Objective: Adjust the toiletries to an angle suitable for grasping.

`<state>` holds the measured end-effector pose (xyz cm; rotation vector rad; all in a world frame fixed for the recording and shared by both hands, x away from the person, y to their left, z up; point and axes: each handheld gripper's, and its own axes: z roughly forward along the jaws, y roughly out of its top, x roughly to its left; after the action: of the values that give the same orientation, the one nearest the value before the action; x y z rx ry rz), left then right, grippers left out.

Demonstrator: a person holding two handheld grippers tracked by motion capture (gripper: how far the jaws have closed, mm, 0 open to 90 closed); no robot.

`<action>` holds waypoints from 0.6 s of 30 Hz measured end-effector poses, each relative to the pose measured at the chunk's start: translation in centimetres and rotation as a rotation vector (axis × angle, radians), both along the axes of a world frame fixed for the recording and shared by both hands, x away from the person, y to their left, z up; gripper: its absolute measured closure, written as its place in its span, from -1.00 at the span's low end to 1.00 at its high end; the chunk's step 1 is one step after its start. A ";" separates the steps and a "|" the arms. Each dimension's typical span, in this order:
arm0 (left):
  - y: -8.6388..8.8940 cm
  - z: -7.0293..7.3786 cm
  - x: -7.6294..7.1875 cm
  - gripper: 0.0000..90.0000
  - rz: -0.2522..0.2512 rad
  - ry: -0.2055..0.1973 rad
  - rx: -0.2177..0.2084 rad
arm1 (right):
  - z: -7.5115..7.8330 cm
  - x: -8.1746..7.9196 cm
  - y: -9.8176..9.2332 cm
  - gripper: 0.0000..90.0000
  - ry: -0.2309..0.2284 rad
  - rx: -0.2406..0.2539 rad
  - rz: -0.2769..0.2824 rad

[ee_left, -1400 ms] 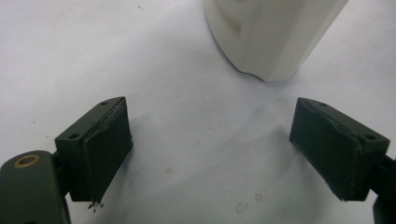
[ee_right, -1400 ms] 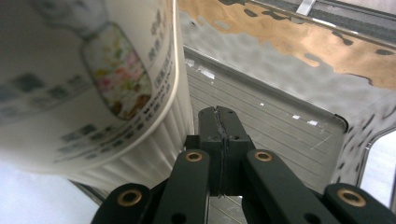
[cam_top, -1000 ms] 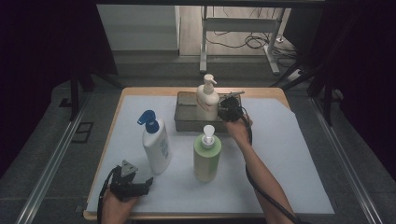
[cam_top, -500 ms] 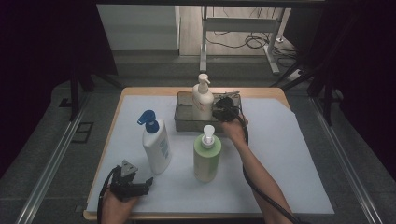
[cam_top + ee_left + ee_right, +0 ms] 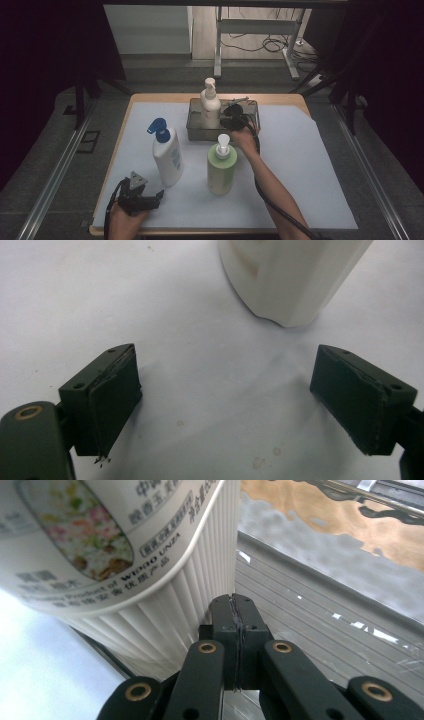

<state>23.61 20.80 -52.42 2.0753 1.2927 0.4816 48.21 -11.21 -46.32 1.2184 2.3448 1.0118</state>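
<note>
A cream pump bottle [image 5: 210, 107] stands upright in a grey metal tray [image 5: 253, 106] at the back of the table. My right gripper [image 5: 226, 120] is shut with nothing between its jaws. Its closed tips [image 5: 234, 605] rest against the ribbed lower side of the cream bottle [image 5: 125, 545], over the tray floor [image 5: 310, 610]. My left gripper [image 5: 156, 196] lies near the front left edge, open and empty [image 5: 225, 400]. It points at the base of a white bottle [image 5: 290, 275] with a blue pump [image 5: 167, 155].
A green pump bottle [image 5: 221, 167] stands mid-table, just in front of my right hand. A white sheet [image 5: 300, 165] covers the wooden table top. Beyond the table's far edge are a grey floor, cables and a metal frame.
My right gripper and the cream bottle beside it have shifted left inside the tray. The left gripper and the other two bottles have stayed put.
</note>
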 end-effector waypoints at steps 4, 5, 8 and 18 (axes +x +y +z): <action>0.0 0.0 0.0 -0.72 0.000 0.000 0.000 | 0.0 0.0 0.4 0.98 0.001 0.006 0.008; 0.0 0.0 0.0 -0.72 0.000 0.000 0.000 | 0.0 0.0 0.5 0.98 0.002 0.007 0.009; 0.0 0.0 0.0 -0.72 0.000 0.000 0.000 | 0.0 0.1 0.6 0.98 -0.001 0.011 0.011; 0.0 0.0 0.0 -0.72 0.000 0.000 0.000 | 0.5 0.7 1.0 0.98 0.000 0.023 0.004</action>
<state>23.62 20.80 -52.42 2.0758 1.2928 0.4812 48.91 -10.17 -45.87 1.2231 2.3428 1.0424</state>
